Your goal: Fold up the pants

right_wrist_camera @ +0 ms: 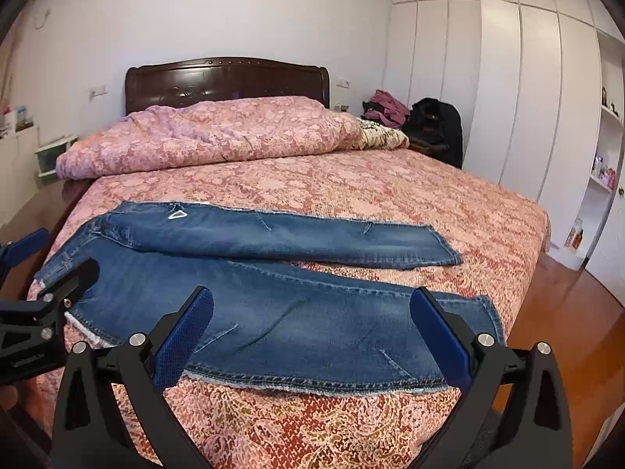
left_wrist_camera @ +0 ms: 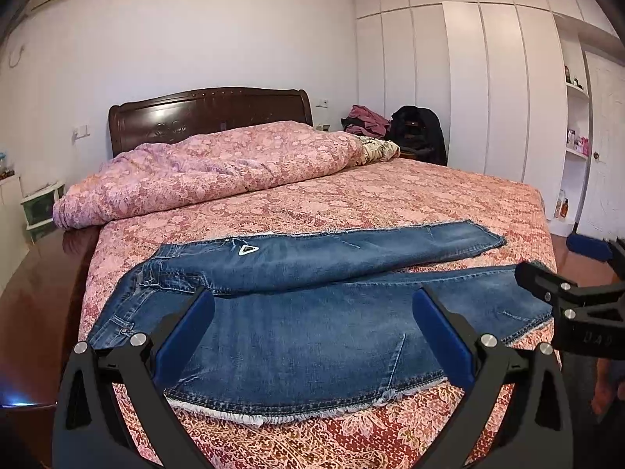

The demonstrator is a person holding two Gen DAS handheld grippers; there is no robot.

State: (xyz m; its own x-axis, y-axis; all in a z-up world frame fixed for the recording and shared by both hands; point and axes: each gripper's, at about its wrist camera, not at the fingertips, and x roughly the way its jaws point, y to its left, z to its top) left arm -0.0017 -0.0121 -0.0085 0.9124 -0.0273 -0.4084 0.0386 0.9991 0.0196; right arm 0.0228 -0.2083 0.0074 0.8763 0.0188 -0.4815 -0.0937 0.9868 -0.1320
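Note:
Blue jeans lie flat across the foot of the bed, waist to the left, legs spread apart to the right; they also show in the right wrist view. A white triangle logo sits on the far leg. My left gripper is open and empty, above the near leg by the frayed near edge. My right gripper is open and empty, above the near leg toward its hem. Each gripper shows at the side of the other's view, the right one and the left one.
The bed has a pink patterned cover and a bunched duvet at the head. Dark wooden headboard behind. Clothes and a black bag at the far right corner. White wardrobes on the right; wooden floor around.

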